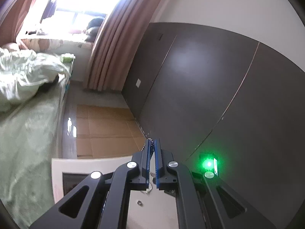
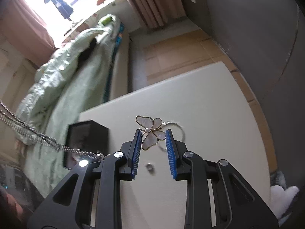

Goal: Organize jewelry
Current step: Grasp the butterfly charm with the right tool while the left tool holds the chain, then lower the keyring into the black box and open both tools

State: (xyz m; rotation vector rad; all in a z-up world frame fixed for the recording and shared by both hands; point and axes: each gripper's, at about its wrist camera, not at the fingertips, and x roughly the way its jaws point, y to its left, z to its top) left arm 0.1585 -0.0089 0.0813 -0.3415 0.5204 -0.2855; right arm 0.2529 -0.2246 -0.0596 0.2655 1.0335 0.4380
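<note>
My left gripper [image 1: 152,143] is shut on a silver chain necklace [image 1: 151,148], held high above the white table [image 1: 59,173]. The same chain [image 2: 38,135] stretches in from the left edge of the right wrist view, over the black jewelry box [image 2: 87,133]. My right gripper [image 2: 153,135] is open just above the table [image 2: 209,105], its fingers on either side of a gold-rimmed pearly butterfly brooch [image 2: 150,131]. A thin silver ring hoop [image 2: 181,129] lies beside the brooch. A small ring [image 2: 150,167] lies on the table between the fingers; it also shows in the left wrist view [image 1: 140,202].
A bed with a pale green quilt [image 2: 66,87] stands left of the table. A dark wardrobe [image 1: 209,85] lines the right side. Cardboard sheets [image 1: 106,129] cover the floor beyond the table. Pink curtains [image 1: 114,47] hang by a bright window.
</note>
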